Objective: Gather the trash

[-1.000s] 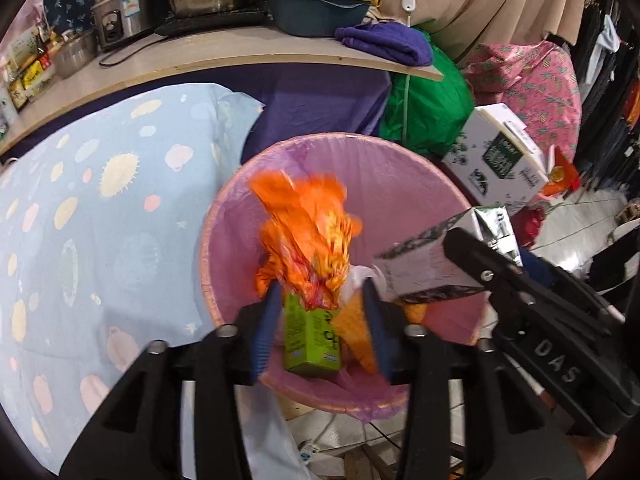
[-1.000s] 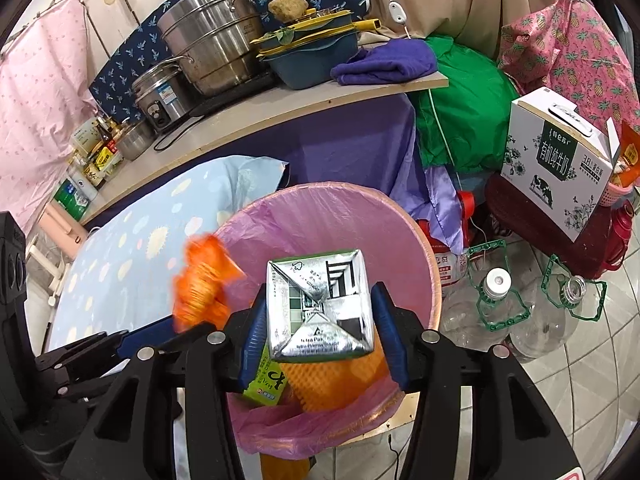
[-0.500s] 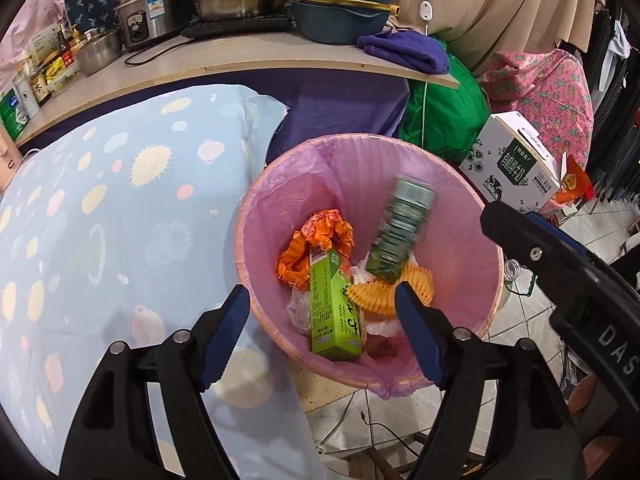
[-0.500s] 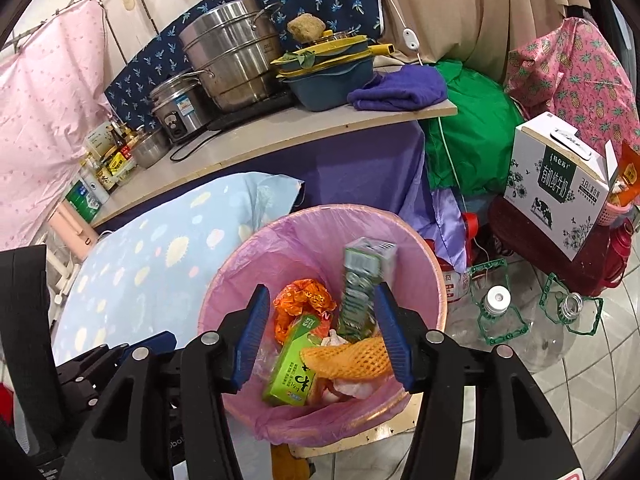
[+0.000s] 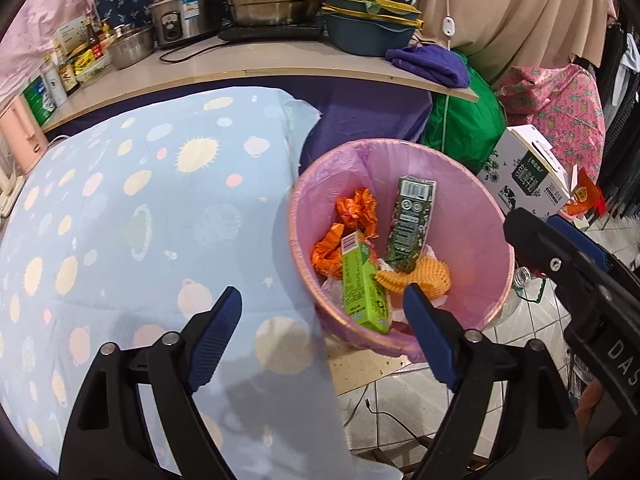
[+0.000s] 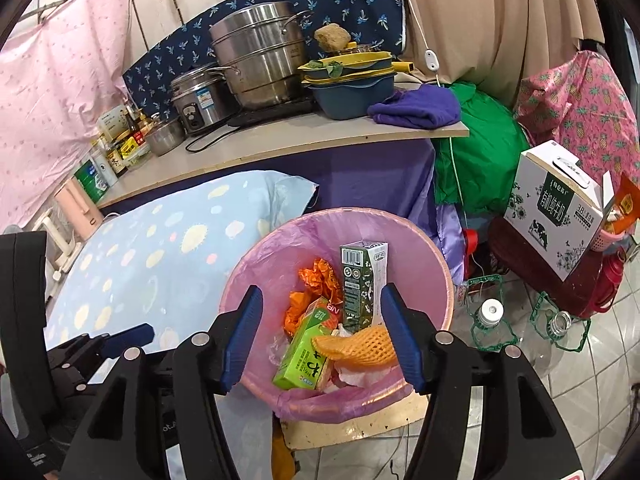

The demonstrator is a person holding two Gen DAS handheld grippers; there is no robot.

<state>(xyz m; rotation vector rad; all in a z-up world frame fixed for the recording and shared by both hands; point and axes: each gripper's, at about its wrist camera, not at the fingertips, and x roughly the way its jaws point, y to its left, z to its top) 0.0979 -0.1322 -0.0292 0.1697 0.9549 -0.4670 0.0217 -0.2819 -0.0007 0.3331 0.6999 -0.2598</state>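
Observation:
A pink-lined trash bin (image 5: 472,184) (image 6: 424,264) stands beside the table. Inside lie a dark green carton (image 5: 410,222) (image 6: 362,284), a light green carton (image 5: 362,288) (image 6: 304,354), an orange crumpled wrapper (image 5: 356,210) (image 6: 318,278) and an orange foam net (image 5: 420,278) (image 6: 360,346). My left gripper (image 5: 322,320) is open and empty, above the bin's near rim and the table edge. My right gripper (image 6: 322,322) is open and empty above the bin. The right gripper also shows in the left wrist view (image 5: 576,280).
A light blue patterned tablecloth (image 5: 140,220) (image 6: 160,256) covers the table left of the bin. A shelf (image 6: 304,136) behind holds pots, a basin and a purple cloth. A white milk box (image 6: 556,208), plastic bottles (image 6: 490,320) and a green bag (image 6: 476,152) stand on the floor at right.
The orange wrapper and the dark green carton dropped from my grippers into the bin. Both grippers opened and pulled back and up from the bin.

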